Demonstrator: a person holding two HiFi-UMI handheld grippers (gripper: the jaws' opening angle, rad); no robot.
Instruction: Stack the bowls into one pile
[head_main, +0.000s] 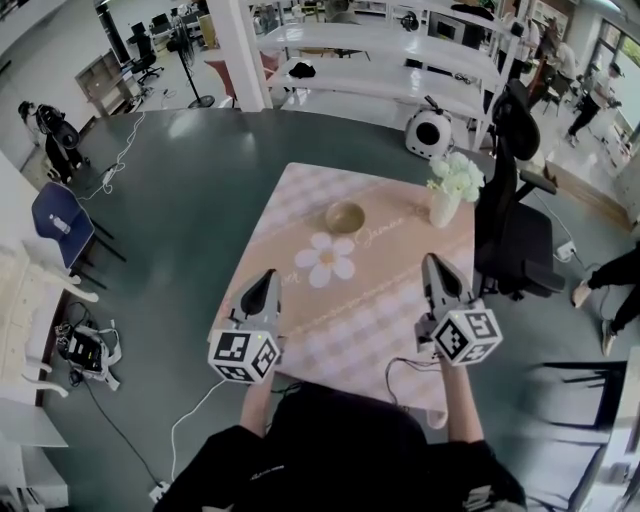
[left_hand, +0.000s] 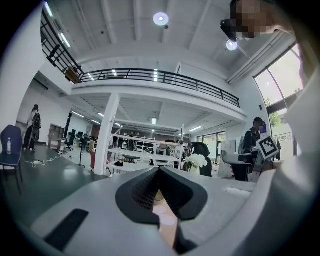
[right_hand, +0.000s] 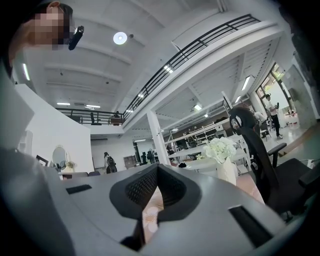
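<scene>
Sitting left of the vase (head_main: 445, 208), the bowl (head_main: 345, 217) looks stiff, light, slick and probably breakable; its rim seems the place to pinch. Left gripper (head_main: 268, 278) and right gripper (head_main: 432, 262), nearer than the vase, are both closed and empty.

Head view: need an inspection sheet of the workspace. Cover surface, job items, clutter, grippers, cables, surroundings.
Surface: table under a pink checked cloth with a white flower motif.
Job's things: one bowl pile at the far middle; cannot tell how many bowls are nested in it.
Clutter: vase of white flowers at the far right corner.
Grippers: left gripper and right gripper both shut, empty, over the near side, apart from the bowl pile.
Cables: white cable on the floor at left; dark cable by the right gripper.
Surroundings: black office chair right of the table, blue chair at left, white shelving behind.
</scene>
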